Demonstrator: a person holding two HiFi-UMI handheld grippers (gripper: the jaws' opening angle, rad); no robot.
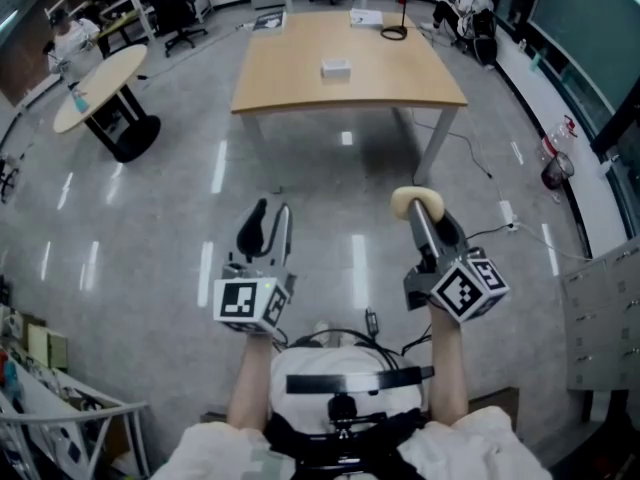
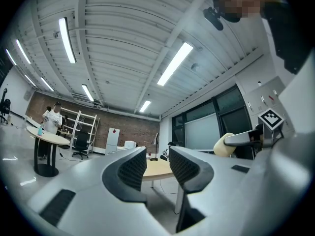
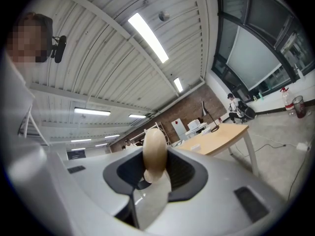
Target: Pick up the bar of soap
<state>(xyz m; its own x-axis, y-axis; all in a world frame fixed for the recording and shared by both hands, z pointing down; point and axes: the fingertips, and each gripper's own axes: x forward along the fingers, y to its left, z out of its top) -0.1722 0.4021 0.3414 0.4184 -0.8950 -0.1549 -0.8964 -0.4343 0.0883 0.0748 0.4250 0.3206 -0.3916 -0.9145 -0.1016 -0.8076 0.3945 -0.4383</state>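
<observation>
Both grippers are hovering out in front of me above the grey floor (image 1: 150,228), well short of the wooden table (image 1: 300,83) where a small white box (image 1: 336,67) is sitting. My right gripper (image 1: 418,208) is clamping the soap (image 3: 154,151) between its pads, and the cream bar is sticking out past the jaw tips, up in the air and well apart from the table. My left gripper (image 1: 268,230) is hanging beside it, jaws apart and gripping nothing.
</observation>
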